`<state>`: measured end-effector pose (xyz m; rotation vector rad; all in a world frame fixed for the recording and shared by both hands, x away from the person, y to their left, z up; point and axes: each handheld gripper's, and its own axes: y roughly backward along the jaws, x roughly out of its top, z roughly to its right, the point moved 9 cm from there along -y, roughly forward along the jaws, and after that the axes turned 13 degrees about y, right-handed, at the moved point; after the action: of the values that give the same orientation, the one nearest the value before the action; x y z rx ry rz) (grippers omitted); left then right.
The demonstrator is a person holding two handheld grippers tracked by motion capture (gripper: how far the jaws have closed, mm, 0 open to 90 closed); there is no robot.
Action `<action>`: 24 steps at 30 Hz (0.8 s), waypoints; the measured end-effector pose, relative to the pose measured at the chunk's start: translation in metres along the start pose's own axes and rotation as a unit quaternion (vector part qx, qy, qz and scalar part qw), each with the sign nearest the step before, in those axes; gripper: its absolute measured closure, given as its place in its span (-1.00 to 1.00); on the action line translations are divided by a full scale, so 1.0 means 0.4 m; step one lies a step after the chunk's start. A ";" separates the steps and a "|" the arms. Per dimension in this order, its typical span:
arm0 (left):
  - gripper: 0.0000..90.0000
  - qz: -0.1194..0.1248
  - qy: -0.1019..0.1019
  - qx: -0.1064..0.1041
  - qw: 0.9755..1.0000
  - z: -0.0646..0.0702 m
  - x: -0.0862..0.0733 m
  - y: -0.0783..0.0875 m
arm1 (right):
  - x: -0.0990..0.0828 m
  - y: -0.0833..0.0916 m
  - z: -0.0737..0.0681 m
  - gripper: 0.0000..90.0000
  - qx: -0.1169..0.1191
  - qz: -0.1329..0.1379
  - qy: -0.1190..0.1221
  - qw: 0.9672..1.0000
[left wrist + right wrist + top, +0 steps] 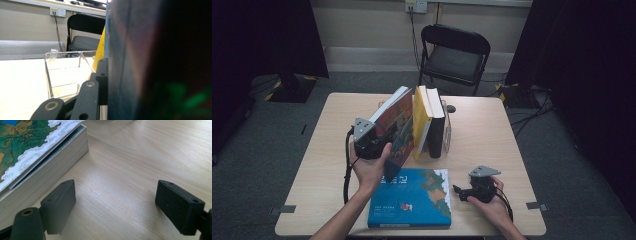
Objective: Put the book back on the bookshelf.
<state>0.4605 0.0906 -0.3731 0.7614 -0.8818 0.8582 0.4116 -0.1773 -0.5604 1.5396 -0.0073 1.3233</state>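
Observation:
A book with a colourful picture cover (398, 127) stands tilted on the table, its top leaning right toward an upright yellow book (421, 120) and a black book (436, 125). My left gripper (384, 150) is shut on its lower edge. In the left gripper view the cover (130, 62) runs along one black finger (101, 75), with the yellow book (100, 50) behind. A blue book (412, 200) lies flat near the front edge. To its right my right gripper (458, 190) rests low, open and holding nothing. Its jaws (116, 195) stand wide over bare wood beside the blue book's corner (32, 152).
A clear plastic book holder (447, 130) stands behind the upright books and is seen again in the left gripper view (62, 72). A black folding chair (455, 50) stands beyond the wooden table (482, 135). Dark curtains hang at both sides.

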 end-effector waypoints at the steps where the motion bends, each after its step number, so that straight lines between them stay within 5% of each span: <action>1: 0.66 0.000 -0.002 0.001 1.000 0.000 0.001 -0.004 | 0.000 0.000 0.000 -0.63 0.000 0.000 0.000 1.000; 13: 0.66 0.008 0.009 0.009 1.000 0.000 0.027 -0.062 | 0.000 0.000 0.000 -0.63 0.000 0.000 -0.001 1.000; 24: 0.66 0.024 0.009 0.041 0.999 0.002 0.015 -0.126 | 0.000 0.000 -0.002 -0.63 0.000 0.001 0.001 1.000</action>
<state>0.5062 0.0692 -0.3779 0.8056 -0.8548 0.9472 0.4112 -0.1769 -0.5604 1.5389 -0.0065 1.3262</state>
